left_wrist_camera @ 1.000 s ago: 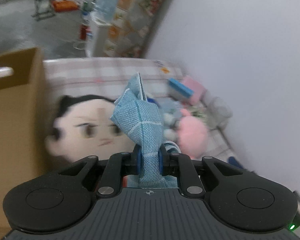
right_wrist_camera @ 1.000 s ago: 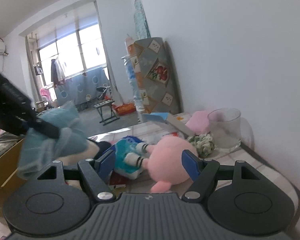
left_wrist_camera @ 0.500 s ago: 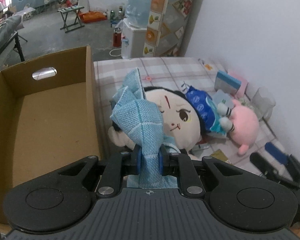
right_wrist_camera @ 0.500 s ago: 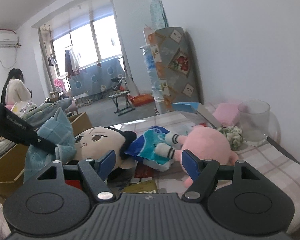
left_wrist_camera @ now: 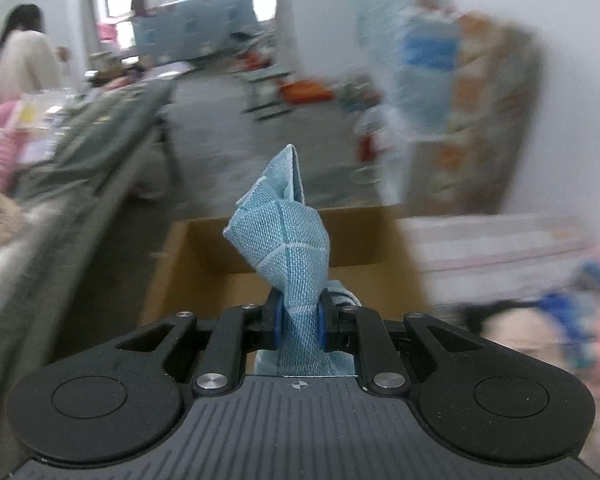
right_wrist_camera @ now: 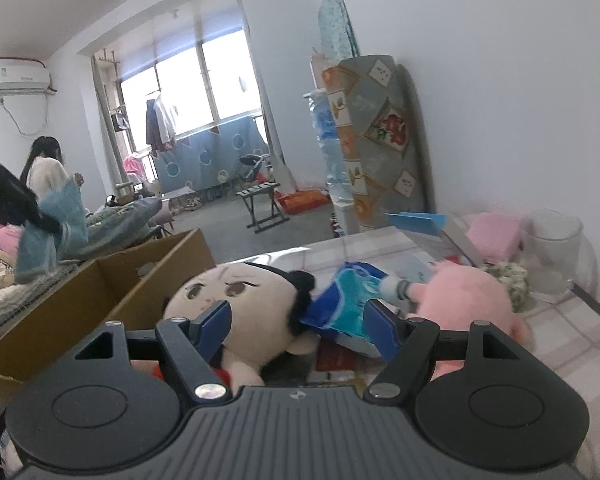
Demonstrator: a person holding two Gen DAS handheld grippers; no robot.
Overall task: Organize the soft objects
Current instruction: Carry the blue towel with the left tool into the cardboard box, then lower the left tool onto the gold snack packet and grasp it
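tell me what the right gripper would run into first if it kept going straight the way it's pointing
Most likely the big-headed plush doll: it lies right ahead between the open fingers of the right gripper, with the blue packet just beside it. Depth is hard to judge through the fisheye.

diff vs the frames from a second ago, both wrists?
The left gripper swung the light blue cloth away from the doll and pink plush toward the cardboard box, which is now straight ahead of it. The right gripper shifted from facing the pink plush to facing the doll's head. Unchanged: the left stays clamped on the cloth, the right stays open and empty, and the toys still lie on the checked cover.
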